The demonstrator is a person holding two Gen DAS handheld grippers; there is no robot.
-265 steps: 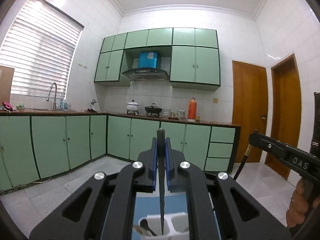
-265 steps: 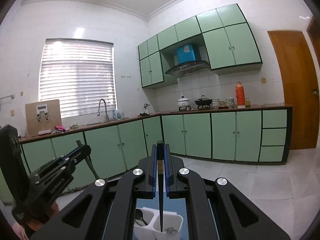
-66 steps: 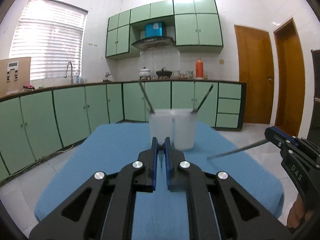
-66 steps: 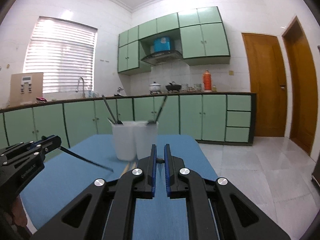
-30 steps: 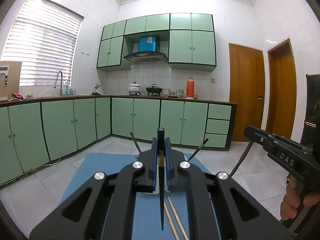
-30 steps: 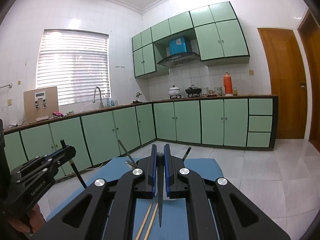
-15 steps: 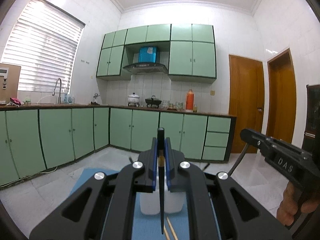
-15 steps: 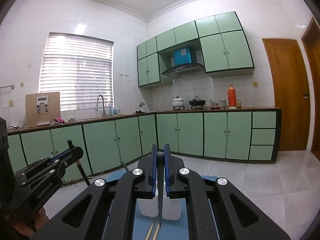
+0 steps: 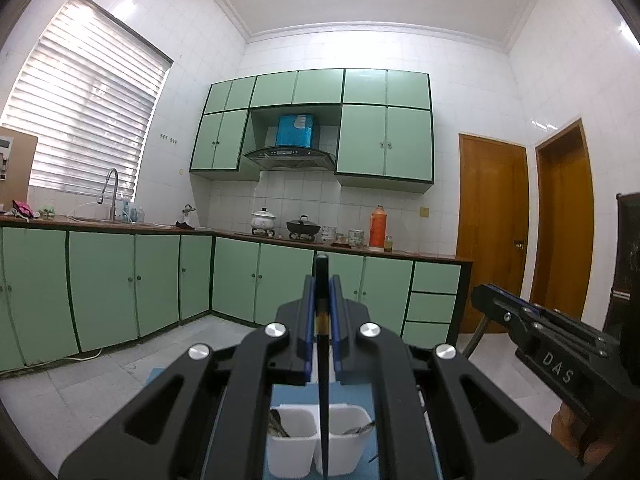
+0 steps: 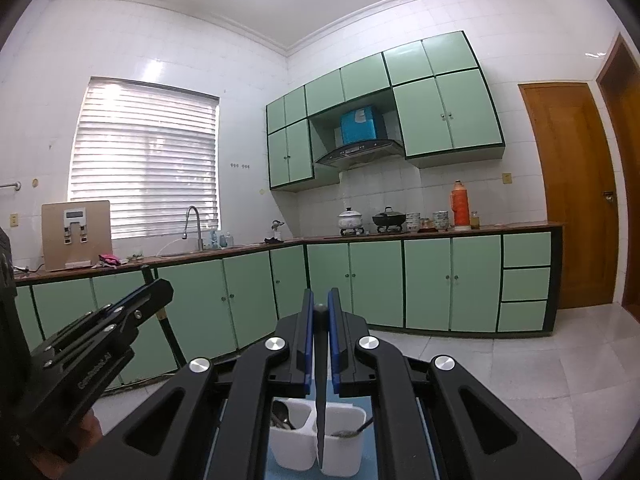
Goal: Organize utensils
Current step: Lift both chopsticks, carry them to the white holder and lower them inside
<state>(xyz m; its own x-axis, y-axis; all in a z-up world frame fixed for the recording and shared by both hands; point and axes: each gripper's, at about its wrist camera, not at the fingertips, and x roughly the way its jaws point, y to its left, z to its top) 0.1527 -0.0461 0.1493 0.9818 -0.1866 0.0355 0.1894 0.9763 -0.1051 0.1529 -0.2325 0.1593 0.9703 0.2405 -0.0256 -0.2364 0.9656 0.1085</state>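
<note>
1. Left tongs [image 9: 321, 312] clamped on dark chopstick [image 9: 322, 400], hanging above white two-compartment holder [image 9: 294, 446].
2. Right tongs [image 10: 319, 324] clamped on second chopstick [image 10: 321, 396]; tip over divider.
3. Holder contents half hidden; blue worktop [image 9: 286, 394] mostly obscured.

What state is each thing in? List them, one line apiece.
left gripper: shut on a dark chopstick, hanging tip down.
right gripper: shut on another chopstick, tip down.
white two-compartment holder: upright, utensils in both compartments.
cabinet doors: closed.
</note>
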